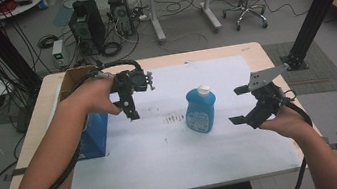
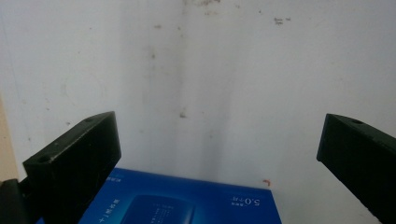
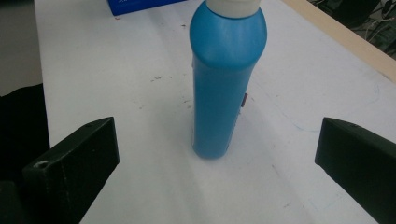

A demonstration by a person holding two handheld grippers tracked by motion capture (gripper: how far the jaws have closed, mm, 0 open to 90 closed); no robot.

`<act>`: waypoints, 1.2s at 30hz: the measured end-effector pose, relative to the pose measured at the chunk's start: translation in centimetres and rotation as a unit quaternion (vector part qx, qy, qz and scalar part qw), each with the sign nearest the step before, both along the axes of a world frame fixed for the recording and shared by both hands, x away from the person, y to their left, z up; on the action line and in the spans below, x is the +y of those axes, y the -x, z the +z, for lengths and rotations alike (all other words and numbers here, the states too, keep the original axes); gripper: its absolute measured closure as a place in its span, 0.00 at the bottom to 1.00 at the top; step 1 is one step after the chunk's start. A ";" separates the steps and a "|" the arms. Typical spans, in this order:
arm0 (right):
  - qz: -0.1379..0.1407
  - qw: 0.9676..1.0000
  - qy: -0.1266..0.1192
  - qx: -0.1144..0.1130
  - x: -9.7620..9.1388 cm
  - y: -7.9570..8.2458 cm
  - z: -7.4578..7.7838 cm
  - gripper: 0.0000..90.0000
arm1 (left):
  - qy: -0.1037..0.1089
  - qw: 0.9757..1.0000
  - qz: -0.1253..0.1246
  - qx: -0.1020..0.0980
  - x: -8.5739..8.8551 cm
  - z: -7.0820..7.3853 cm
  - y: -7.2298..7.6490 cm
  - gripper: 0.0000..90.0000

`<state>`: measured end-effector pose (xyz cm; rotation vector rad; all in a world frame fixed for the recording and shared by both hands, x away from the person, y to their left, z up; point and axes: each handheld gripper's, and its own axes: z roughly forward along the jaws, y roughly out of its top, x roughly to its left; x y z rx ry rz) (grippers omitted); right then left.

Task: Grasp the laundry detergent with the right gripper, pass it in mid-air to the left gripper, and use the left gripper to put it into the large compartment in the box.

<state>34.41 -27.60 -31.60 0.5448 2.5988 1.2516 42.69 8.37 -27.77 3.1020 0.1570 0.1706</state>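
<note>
Standing upright near the middle of the white mat [image 1: 166,160], a blue bottle [image 1: 200,110] with a white cap [image 1: 203,90], nothing touching it. Held just to its right, the right gripper [image 1: 237,106], jaws spread wide and empty, aimed at the bottle's side; seen along those jaws in the right gripper view, the bottle [image 3: 227,79] upright between the two black tips but farther off, clear of both. Hovering over the mat's left part, the left gripper [image 1: 131,111], pointed downward, jaws likewise wide apart with nothing between them. Lying at the mat's left edge below that gripper, a blue box [image 1: 95,135] with white print, its near end showing between the jaws in the left gripper view [image 2: 187,200]. Behind the blue box, a brown cardboard box [image 1: 69,81] at the table's far left corner.
</note>
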 end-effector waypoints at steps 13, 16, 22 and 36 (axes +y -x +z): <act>-0.014 1.000 -0.019 0.014 0.3 -2.0 -3.2 0.00 | -0.005 1.000 -0.001 0.005 0.1 0.0 0.3 0.00; -0.014 1.000 -0.020 0.017 0.7 -2.3 -3.9 0.00 | -0.005 1.000 -0.001 0.005 0.2 0.0 0.3 0.00; -0.016 0.999 -0.025 0.020 1.5 -2.8 -5.0 0.00 | -0.004 1.000 -0.001 0.005 0.2 -0.1 0.4 0.00; -0.014 0.999 -0.043 0.025 3.7 -3.5 -7.1 0.00 | -0.002 1.000 -0.002 0.004 0.3 -0.2 0.6 0.00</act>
